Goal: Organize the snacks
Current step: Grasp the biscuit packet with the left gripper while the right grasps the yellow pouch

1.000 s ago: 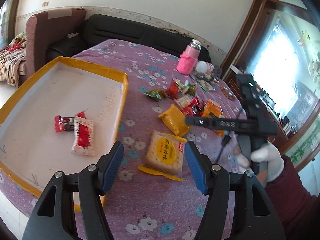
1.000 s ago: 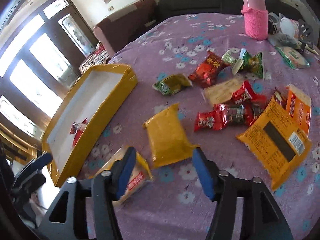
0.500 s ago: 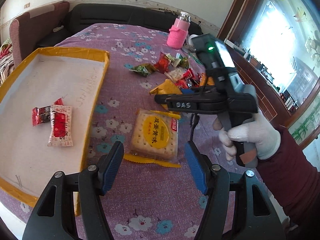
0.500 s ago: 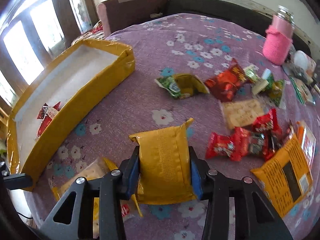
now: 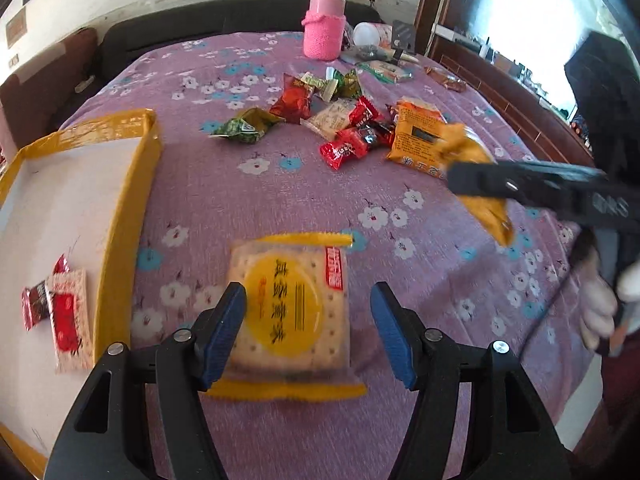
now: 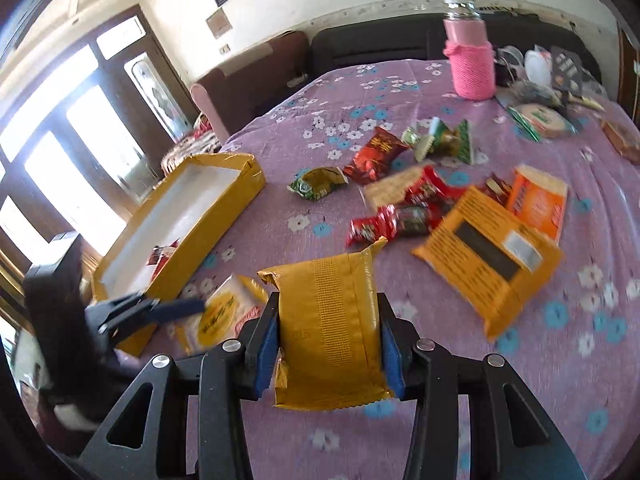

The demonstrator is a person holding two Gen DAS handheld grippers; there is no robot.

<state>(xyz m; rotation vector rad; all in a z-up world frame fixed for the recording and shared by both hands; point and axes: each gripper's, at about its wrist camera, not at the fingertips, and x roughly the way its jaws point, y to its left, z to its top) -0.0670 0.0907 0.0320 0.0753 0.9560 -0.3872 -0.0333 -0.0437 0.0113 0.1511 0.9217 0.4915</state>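
My right gripper (image 6: 328, 348) is shut on a plain gold snack packet (image 6: 328, 328) and holds it above the purple flowered cloth; the packet also shows in the left wrist view (image 5: 476, 176). My left gripper (image 5: 308, 328) is open around a cracker packet with a yellow disc (image 5: 292, 308) that lies flat on the cloth; this packet also shows in the right wrist view (image 6: 220, 312). The yellow-rimmed white tray (image 5: 120, 216) lies at the left and holds two red-and-white snack packets (image 5: 68, 320).
A heap of red, green and orange snack packets (image 5: 352, 128) lies in the middle of the table. A large orange packet (image 6: 484, 256) lies to the right of my right gripper. A pink-sleeved bottle (image 5: 324, 28) and clutter stand at the far edge.
My right gripper closed on the gold packet and lifted it off the cloth. My left gripper moved in low over the cracker packet, its fingers now on either side of it.
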